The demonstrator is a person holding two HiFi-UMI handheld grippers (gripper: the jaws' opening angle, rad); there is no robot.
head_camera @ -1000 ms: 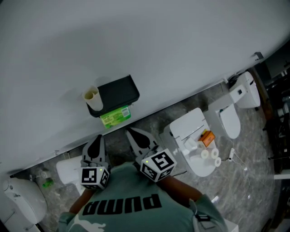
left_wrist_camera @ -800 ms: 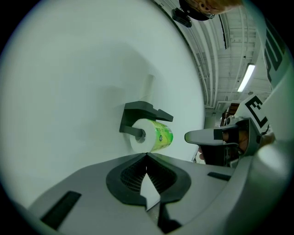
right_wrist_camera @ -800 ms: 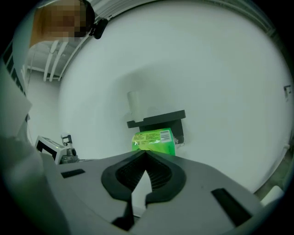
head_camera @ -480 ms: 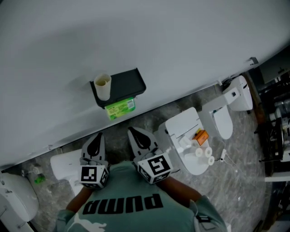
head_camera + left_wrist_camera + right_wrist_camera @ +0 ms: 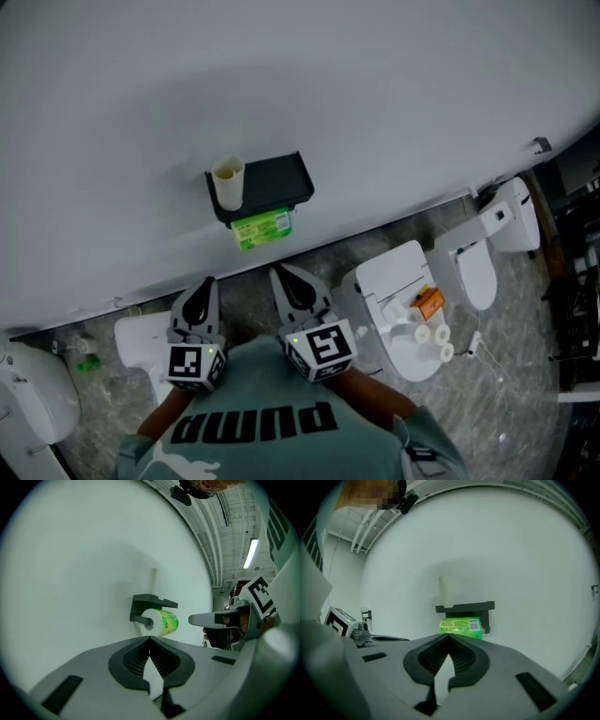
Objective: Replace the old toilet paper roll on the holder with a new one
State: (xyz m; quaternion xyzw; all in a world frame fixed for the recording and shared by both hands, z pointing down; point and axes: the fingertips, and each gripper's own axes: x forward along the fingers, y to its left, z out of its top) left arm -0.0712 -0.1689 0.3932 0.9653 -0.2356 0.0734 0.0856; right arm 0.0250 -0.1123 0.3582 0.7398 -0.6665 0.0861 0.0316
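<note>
The green-wrapped roll (image 5: 262, 229) hangs under the black holder (image 5: 274, 184) on the wall (image 5: 394, 84), centre of the head view. A bare tube (image 5: 227, 180) stands on the holder's top. Lower centre, the left gripper (image 5: 199, 298) and right gripper (image 5: 295, 284) point at it, jaws pressed together, empty.

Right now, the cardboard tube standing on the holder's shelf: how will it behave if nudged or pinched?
Probably very light: the cardboard tube looks hollow and bare. It may tip easily, since it stands on end at one end of the holder shelf, and once down it would likely roll. Its thin open wall would probably crush under a hard pinch.
</note>
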